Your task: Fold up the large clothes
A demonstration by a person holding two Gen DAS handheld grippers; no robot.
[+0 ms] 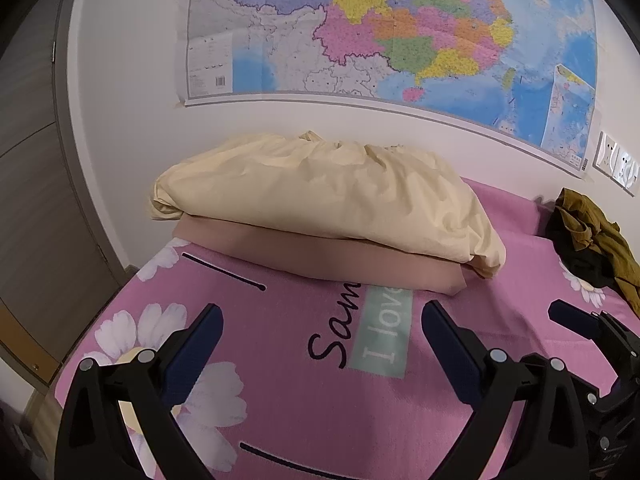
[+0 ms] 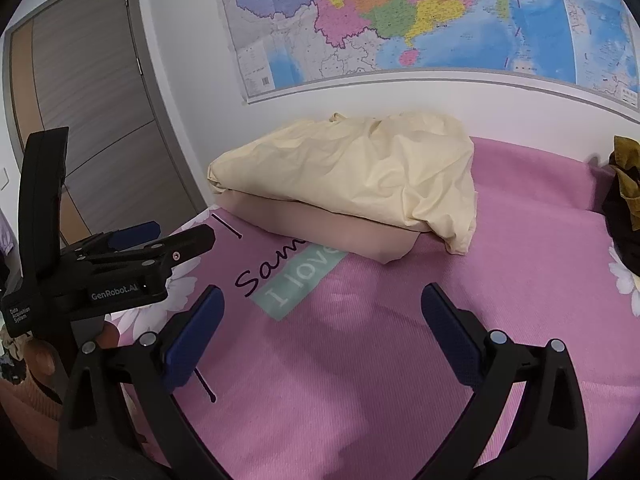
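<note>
A crumpled olive and black garment (image 1: 588, 236) lies at the far right of the pink bed (image 1: 280, 360), and its edge shows in the right wrist view (image 2: 624, 192). My left gripper (image 1: 322, 340) is open and empty above the pink sheet. My right gripper (image 2: 322, 320) is open and empty above the sheet (image 2: 400, 360). The left gripper also shows at the left of the right wrist view (image 2: 160, 240); the right gripper shows at the right edge of the left wrist view (image 1: 588, 332).
A cream bundle (image 1: 320, 196) lies on a folded tan blanket (image 1: 320, 252) at the head of the bed against the white wall. A coloured map (image 1: 400, 28) hangs above. A grey door (image 2: 88, 100) stands left. Wall sockets (image 1: 618, 164) sit at right.
</note>
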